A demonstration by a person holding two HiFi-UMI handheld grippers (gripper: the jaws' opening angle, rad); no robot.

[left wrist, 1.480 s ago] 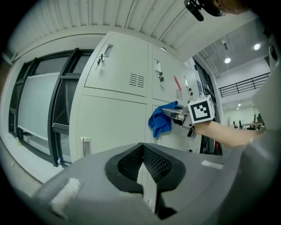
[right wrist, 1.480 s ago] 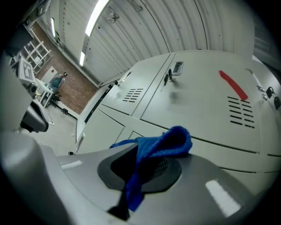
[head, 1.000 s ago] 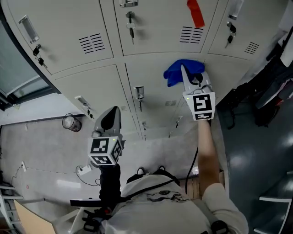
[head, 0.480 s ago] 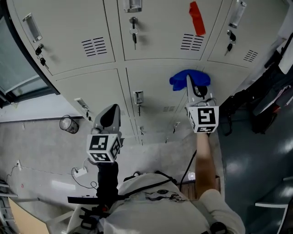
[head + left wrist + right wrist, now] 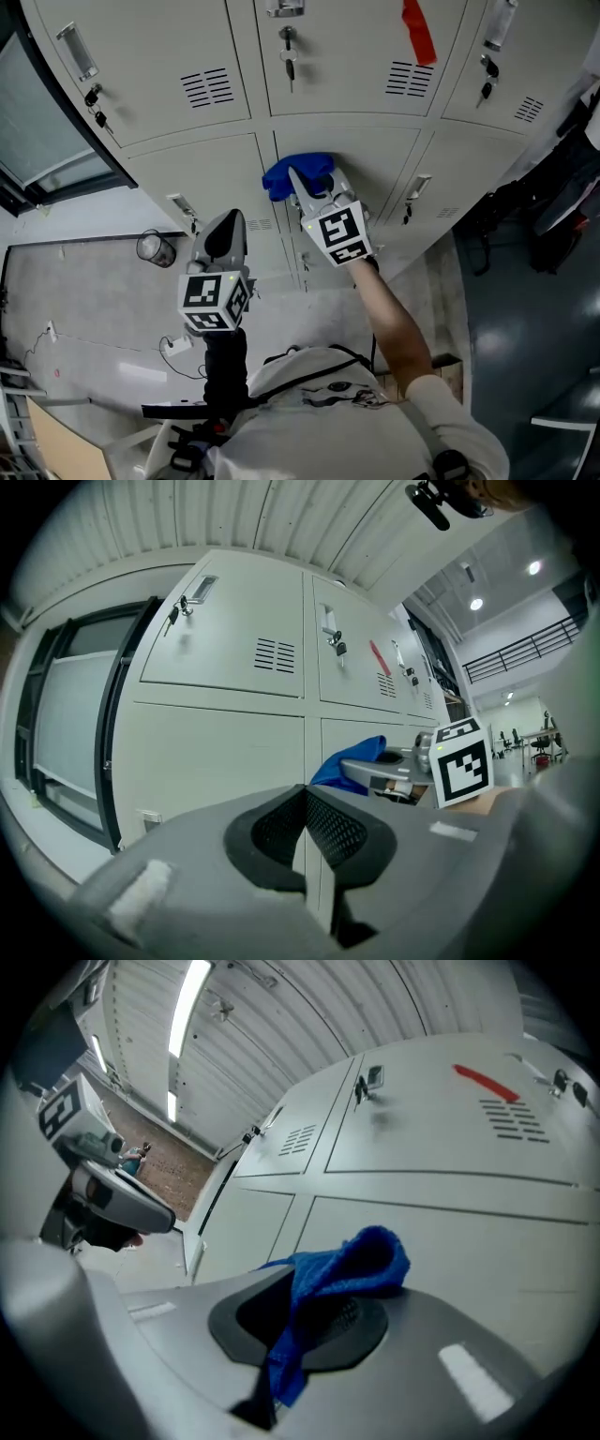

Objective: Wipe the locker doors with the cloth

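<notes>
Right gripper (image 5: 300, 183) clamps cloth (image 5: 367, 1258) — blue, bunched, nubbly

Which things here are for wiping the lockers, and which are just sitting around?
For the job:
- blue cloth, shut in the right hand-held gripper
- pale grey metal locker doors

Just sitting around:
- red strip up high
- hanging keys
- small round container on the floor
- left hand-held gripper, shut on nothing
</notes>
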